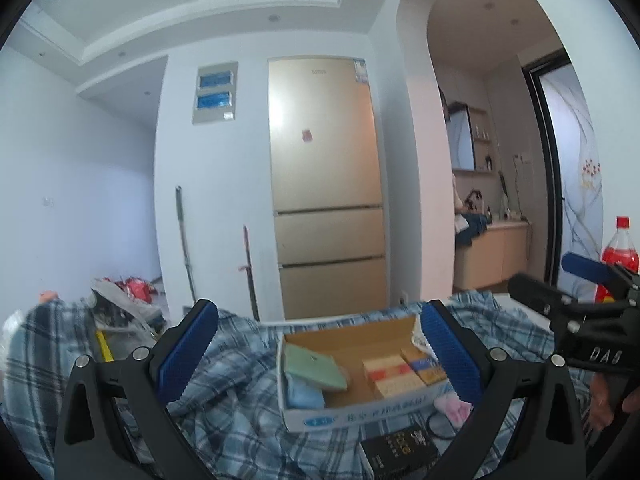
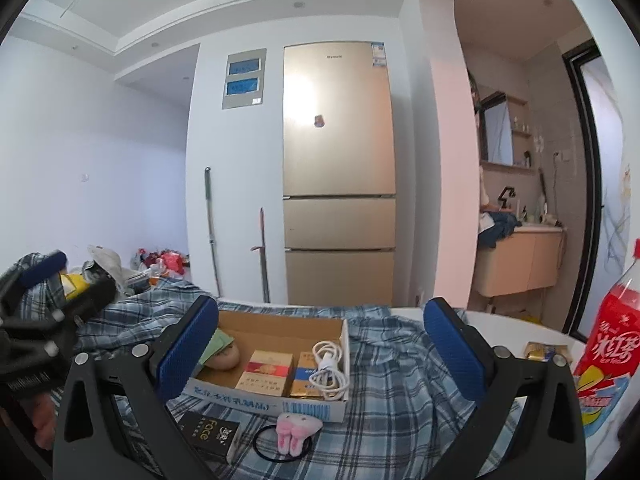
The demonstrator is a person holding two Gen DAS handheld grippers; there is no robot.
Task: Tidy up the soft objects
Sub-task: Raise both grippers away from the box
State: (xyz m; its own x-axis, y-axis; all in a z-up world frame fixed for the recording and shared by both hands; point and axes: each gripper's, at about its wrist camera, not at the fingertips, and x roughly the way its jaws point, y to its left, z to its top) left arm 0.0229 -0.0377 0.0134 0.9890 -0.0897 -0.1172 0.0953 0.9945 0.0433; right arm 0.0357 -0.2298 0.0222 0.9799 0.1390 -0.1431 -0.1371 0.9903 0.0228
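A shallow cardboard box (image 1: 316,416) (image 2: 272,400) sits on a blue plaid cloth (image 1: 236,392) (image 2: 400,380). It holds a green folded cloth (image 1: 314,366), a light blue soft item (image 1: 304,394), a beige round item (image 2: 224,356), cigarette packs (image 2: 264,372) and a white cable (image 2: 326,366). A pink plush hair tie (image 2: 296,434) (image 1: 452,408) lies in front of the box. My left gripper (image 1: 320,354) is open and empty, above the box. My right gripper (image 2: 320,350) is open and empty, also over the box.
A black "Face" box (image 2: 210,436) (image 1: 400,450) lies beside the hair tie. A red drink bottle (image 2: 608,356) (image 1: 618,256) stands at right, gold packets (image 2: 546,352) beside it. A gold fridge (image 2: 340,176), mop handles and clutter lie beyond.
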